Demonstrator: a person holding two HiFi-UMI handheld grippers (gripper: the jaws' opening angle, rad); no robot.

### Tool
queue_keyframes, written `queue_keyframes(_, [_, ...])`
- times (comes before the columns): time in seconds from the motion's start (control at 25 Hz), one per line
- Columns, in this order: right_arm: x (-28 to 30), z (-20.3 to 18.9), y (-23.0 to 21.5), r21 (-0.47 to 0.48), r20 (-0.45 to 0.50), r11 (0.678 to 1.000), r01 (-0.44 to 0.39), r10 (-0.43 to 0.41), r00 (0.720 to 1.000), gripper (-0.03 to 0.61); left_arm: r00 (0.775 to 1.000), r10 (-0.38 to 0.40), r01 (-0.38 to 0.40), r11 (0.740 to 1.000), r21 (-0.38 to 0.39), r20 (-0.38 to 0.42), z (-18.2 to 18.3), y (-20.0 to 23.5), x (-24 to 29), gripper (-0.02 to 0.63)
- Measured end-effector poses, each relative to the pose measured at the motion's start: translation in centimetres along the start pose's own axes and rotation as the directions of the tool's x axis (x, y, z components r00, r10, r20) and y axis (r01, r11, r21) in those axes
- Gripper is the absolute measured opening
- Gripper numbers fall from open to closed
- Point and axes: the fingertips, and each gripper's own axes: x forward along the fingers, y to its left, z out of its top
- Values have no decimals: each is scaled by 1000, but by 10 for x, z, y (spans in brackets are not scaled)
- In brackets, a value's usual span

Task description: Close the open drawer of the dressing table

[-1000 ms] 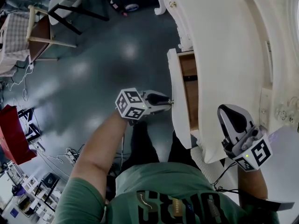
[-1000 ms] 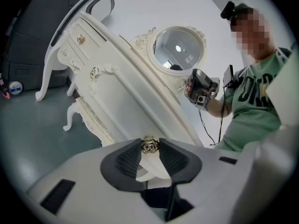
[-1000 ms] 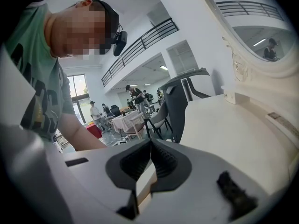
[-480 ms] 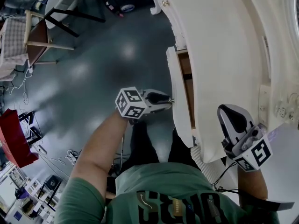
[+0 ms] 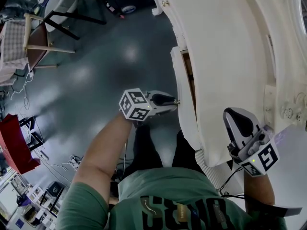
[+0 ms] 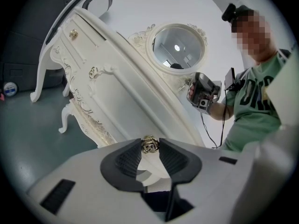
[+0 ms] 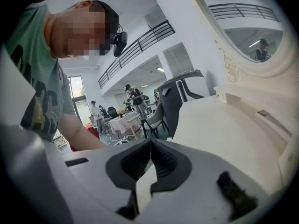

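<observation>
The white dressing table (image 5: 225, 56) fills the right of the head view. Its drawer (image 5: 184, 114) stands out only a little, with a thin strip of its brown inside (image 5: 188, 68) showing. My left gripper (image 5: 175, 102) points at the drawer front. In the left gripper view the gripper (image 6: 150, 146) is shut on the brass drawer knob (image 6: 150, 143), one pad on each side. My right gripper (image 5: 236, 116) hovers over the table top near its front corner. Its jaws (image 7: 150, 143) are shut on nothing.
A wooden table and chair (image 5: 38, 37) stand at the far left on the dark floor. A red object (image 5: 12, 143) and cables (image 5: 62, 162) lie nearer. The oval mirror (image 6: 177, 48) rises behind the table top. My legs stand just left of the drawer.
The drawer has slid into the table; the brown gap has narrowed to a thin strip. My left gripper stays clamped on the knob. The right gripper has hardly moved.
</observation>
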Motion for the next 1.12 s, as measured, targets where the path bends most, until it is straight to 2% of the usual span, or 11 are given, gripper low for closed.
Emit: queue_keyframes(1.12, [-23,1,-19,28,35,999,39,-40,999,12,999,-32,33,999,13,-15,23,-2,42,125])
